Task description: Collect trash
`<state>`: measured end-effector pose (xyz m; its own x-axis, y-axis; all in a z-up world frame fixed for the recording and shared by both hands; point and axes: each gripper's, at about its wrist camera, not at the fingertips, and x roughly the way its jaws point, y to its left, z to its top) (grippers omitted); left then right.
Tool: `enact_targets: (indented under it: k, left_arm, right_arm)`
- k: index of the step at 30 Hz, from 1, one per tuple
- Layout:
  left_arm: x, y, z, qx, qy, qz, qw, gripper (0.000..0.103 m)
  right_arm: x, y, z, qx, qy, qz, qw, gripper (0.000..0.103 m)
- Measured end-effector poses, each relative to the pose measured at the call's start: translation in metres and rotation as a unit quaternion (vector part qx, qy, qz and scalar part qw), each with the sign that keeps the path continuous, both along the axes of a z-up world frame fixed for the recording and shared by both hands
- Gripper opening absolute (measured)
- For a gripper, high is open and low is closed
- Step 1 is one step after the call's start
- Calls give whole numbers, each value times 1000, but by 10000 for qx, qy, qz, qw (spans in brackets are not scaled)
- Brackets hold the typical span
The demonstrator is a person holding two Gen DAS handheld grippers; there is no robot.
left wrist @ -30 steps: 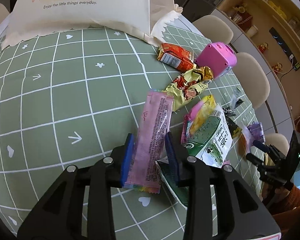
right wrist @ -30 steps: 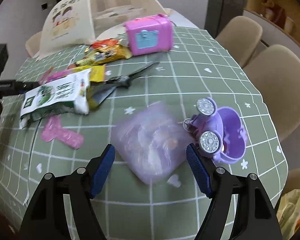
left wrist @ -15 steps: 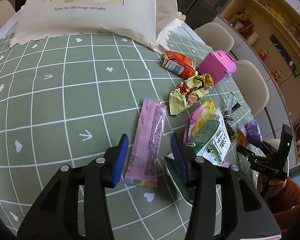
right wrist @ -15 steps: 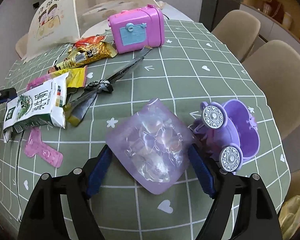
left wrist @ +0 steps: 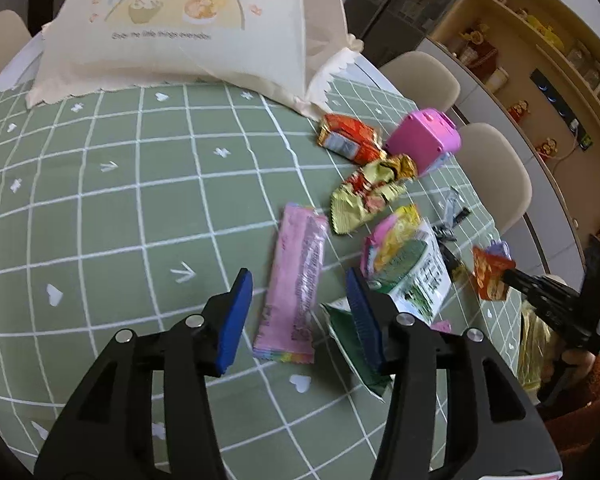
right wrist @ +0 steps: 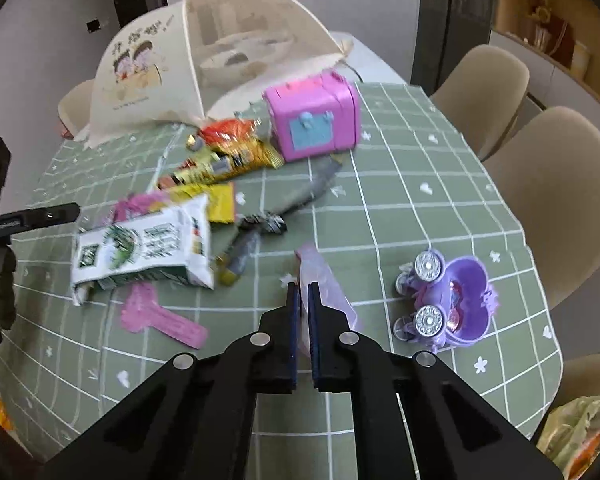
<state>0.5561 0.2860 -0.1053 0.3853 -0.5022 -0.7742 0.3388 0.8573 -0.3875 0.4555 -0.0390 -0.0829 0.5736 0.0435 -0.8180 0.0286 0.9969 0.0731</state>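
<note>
A long pink wrapper (left wrist: 300, 248) lies flat on the green checked tablecloth (left wrist: 100, 200). My left gripper (left wrist: 298, 280) hangs just above its near end. The jaws are opening, the wrapper lies between them, and the blue pads stand clear of it. My right gripper (right wrist: 304, 288) is shut on a crumpled translucent purple bag (right wrist: 332, 292), pinched by its edge and lifted off the cloth. A pile of trash lies between the two: a green-and-white packet (right wrist: 140, 248), a yellow-red wrapper (left wrist: 364, 196) and an orange wrapper (left wrist: 348, 140).
A pink toy box (right wrist: 316, 120) stands behind the pile, with a cream mesh food cover (left wrist: 180, 28) at the table's far end. A purple toy stroller (right wrist: 452, 300) sits right of my right gripper. A flat pink wrapper (right wrist: 160, 316) and black wrappers (right wrist: 260, 220) lie nearby. Beige chairs (right wrist: 560, 200) line the right side.
My left gripper let go of the pink wrapper and opened around it. My right gripper, wide open around the purple bag before, closed on it and rose.
</note>
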Motion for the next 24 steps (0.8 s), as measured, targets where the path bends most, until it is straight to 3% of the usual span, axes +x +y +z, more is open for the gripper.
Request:
enact_targets:
  k: [5,12,13,14,15,18,20,24]
  left_arm:
    - [11,-6,-5,234,-17,-48,9997,46]
    - [20,-42,-26,923,61,-395,9949,45]
    - [22,-44,-29,996,101,-362,9943,38]
    - [22,-45,-29,1034,104,-349,9940,16]
    - [23,-46,-28,1055,88,-339,9938,14]
    - [22,-38,-17,955,-75,-213,9952,13]
    - [23,-26,-5,867,-222,36,9960,13]
    - [25,1,18,464,-352,585,9966,13]
  right_arm:
    - [-3,8,13,-86,-125,99,9998,7]
    - [-7,9,9,-71,-28,149,9999,7]
    - [-8,7,8,70,-8,192,9998,7]
    - [-10,5,8,157,14,203,9997,7]
    - [-12,4,7,176,9,187,9997,7]
    - [-16,-2,0,164,45,88,9998,9]
    - [-18,-7,-12,190,228,60,9995,17]
    - [-17,-15,-37,491,515,-89,9974,20]
